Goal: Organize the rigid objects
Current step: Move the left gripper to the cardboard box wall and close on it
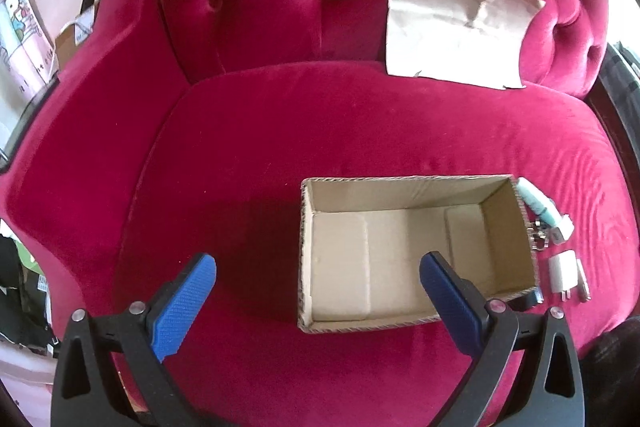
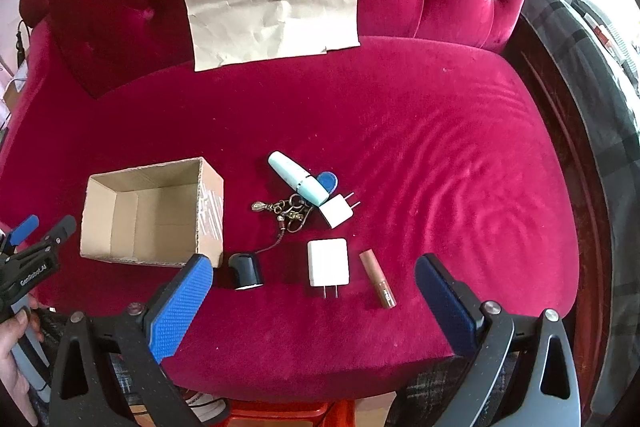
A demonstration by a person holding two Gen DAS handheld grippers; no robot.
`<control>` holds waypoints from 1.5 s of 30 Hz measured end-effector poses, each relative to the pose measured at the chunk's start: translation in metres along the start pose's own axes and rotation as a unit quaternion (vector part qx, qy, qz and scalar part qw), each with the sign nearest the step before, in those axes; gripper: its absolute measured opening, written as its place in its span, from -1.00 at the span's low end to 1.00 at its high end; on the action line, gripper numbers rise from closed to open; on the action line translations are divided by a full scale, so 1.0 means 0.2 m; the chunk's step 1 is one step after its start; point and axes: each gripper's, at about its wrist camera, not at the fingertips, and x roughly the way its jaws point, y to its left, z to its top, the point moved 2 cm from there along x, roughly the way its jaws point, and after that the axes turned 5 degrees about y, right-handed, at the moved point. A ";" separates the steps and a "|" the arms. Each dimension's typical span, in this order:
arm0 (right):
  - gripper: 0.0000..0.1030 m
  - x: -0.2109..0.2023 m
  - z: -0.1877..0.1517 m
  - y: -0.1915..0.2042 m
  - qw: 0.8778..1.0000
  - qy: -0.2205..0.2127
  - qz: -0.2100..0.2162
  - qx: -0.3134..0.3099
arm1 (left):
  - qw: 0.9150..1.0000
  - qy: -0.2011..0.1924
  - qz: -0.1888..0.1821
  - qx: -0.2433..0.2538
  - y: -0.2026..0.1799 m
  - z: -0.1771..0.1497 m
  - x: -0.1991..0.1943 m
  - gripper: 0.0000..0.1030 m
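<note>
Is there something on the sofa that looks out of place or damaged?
Yes. A creased brown paper sheet leans against the backrest, with torn lower corners. The small items lie loose on the seat beside the box, which holds nothing; the keychain is tangled under the mint tube.

I am in a home living space: a tufted crimson velvet armchair fills my view (a cartoon-cat poster hangs nearby).

box wall hides most of the keychain (left view).
</note>
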 end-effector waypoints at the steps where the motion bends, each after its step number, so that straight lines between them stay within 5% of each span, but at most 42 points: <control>1: 0.99 0.01 0.01 0.00 1.000 0.002 0.000 0.000 | 1.000 0.004 0.004 -0.001 0.01 0.00 0.03 1.00; 14: 0.99 0.17 0.05 0.01 1.000 0.027 -0.002 -0.001 | 1.000 0.026 -0.003 -0.003 0.12 0.02 0.30 1.00; 23: 0.99 0.25 0.07 0.02 0.999 0.041 -0.001 -0.001 | 0.998 0.053 -0.016 0.000 0.10 0.01 0.44 0.14; 27: 0.99 0.28 0.07 0.00 0.999 0.046 -0.003 0.004 | 0.998 0.065 -0.026 -0.003 0.11 0.01 0.48 -0.53; 31: 0.99 0.30 0.07 -0.02 0.999 0.049 -0.005 0.007 | 0.996 0.077 -0.038 0.003 0.08 0.00 0.53 -0.83; 45: 0.99 0.32 0.07 -0.09 0.999 0.047 -0.006 0.023 | 0.997 0.072 -0.036 -0.001 0.09 -0.03 0.52 -0.94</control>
